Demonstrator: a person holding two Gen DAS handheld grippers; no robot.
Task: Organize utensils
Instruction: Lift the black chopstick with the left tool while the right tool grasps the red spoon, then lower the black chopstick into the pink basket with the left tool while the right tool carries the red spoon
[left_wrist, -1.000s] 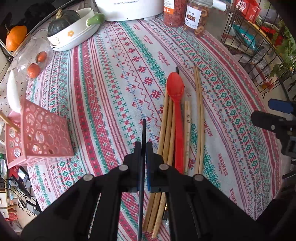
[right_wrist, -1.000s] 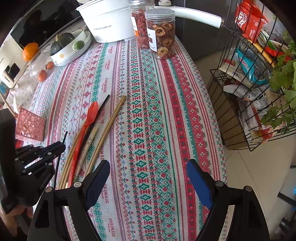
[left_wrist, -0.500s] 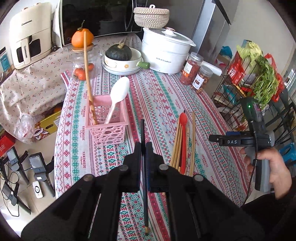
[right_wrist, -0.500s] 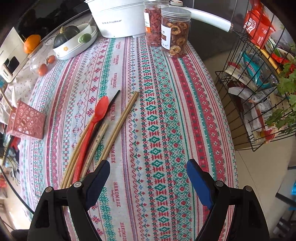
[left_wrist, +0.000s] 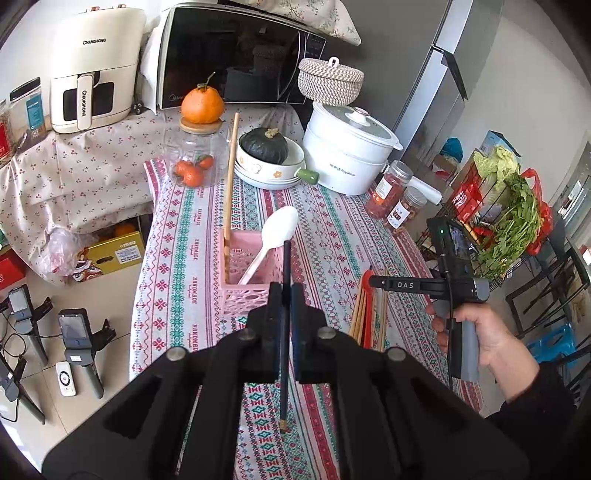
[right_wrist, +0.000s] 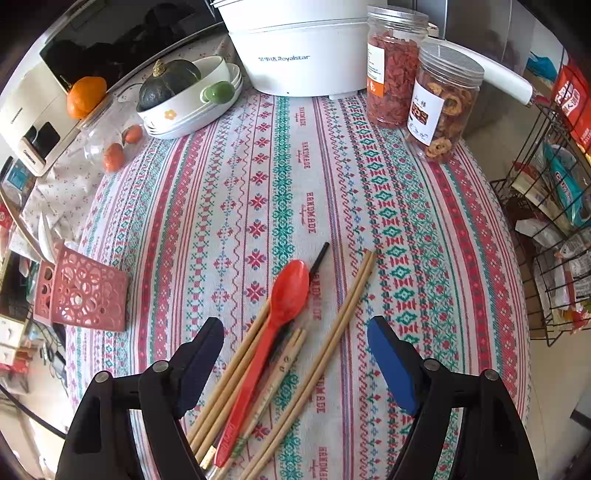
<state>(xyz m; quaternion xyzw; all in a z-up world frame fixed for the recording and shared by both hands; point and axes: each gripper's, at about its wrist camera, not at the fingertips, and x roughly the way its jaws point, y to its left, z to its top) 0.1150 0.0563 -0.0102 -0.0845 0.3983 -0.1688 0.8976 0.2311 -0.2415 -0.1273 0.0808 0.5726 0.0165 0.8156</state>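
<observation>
My left gripper (left_wrist: 285, 292) is shut on a black chopstick (left_wrist: 284, 332), held above the table. Its upper tip is just in front of the pink basket (left_wrist: 243, 295). In the basket stand a white spoon (left_wrist: 277, 229) and a wooden chopstick (left_wrist: 231, 184). My right gripper (right_wrist: 295, 328) hangs over the utensil pile with its jaws closing. Its pads touch nothing. Below it lie a red spoon (right_wrist: 290, 291), several wooden chopsticks (right_wrist: 343, 325) and a second black chopstick (right_wrist: 319, 256), partly under the spoon. The pink basket (right_wrist: 83, 295) is far to the left in the right wrist view.
At the back of the table stand a white cooker (left_wrist: 347, 155), a bowl with a dark squash (left_wrist: 266, 147) and a glass jar of oranges (left_wrist: 195, 158). Two snack jars (right_wrist: 439, 107) are back right. A wire rack (right_wrist: 546, 221) stands past the table's right edge.
My left gripper rose and tipped up with the black chopstick, bringing the basket into view right ahead. My right gripper moved left over the utensil pile and its jaws narrowed.
</observation>
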